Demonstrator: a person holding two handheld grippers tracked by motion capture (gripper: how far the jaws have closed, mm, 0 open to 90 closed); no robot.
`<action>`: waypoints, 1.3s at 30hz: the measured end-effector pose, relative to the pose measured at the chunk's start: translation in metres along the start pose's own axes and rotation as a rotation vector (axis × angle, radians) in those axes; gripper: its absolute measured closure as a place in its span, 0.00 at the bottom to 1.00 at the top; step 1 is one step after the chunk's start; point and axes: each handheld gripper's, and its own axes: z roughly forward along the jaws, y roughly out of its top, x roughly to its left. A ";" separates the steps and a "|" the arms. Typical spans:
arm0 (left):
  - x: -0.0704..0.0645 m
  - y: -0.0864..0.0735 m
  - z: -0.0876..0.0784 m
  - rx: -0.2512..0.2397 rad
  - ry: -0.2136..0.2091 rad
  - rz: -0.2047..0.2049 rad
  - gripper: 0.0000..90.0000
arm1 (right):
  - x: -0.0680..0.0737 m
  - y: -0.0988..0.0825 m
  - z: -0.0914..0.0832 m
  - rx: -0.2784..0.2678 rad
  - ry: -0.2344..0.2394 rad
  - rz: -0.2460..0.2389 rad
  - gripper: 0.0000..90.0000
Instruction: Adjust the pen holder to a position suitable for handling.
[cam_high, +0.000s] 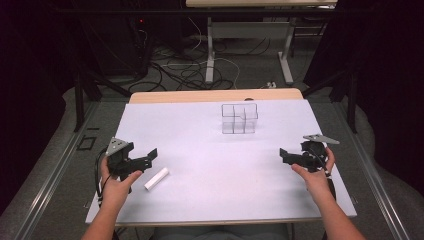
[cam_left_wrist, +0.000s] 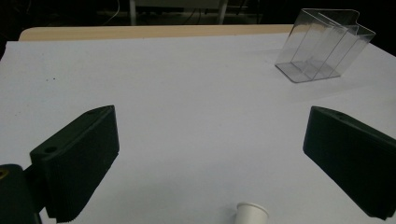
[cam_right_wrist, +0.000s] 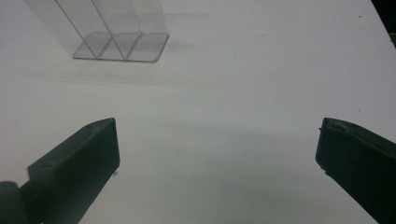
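Left gripper wide open, empty, just above the white tube lying on the worktop. Drop lower, straddle the tube's middle across its width, then close. Right gripper wide open, empty, idle.

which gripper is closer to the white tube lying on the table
Left. The left gripper hovers just beside the white tube, jaws open. The right gripper is far across the table, also open.
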 end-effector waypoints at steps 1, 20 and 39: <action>0.000 0.000 0.000 -0.001 0.000 0.001 0.04 | 0.002 0.001 -0.001 -0.004 0.003 -0.016 0.00; 0.001 0.000 -0.004 0.081 0.046 0.036 0.03 | 0.033 0.024 0.014 0.031 0.045 -0.071 0.00; -0.001 0.002 -0.005 0.068 0.048 0.049 0.01 | 0.061 0.089 0.028 0.090 0.055 -0.104 0.00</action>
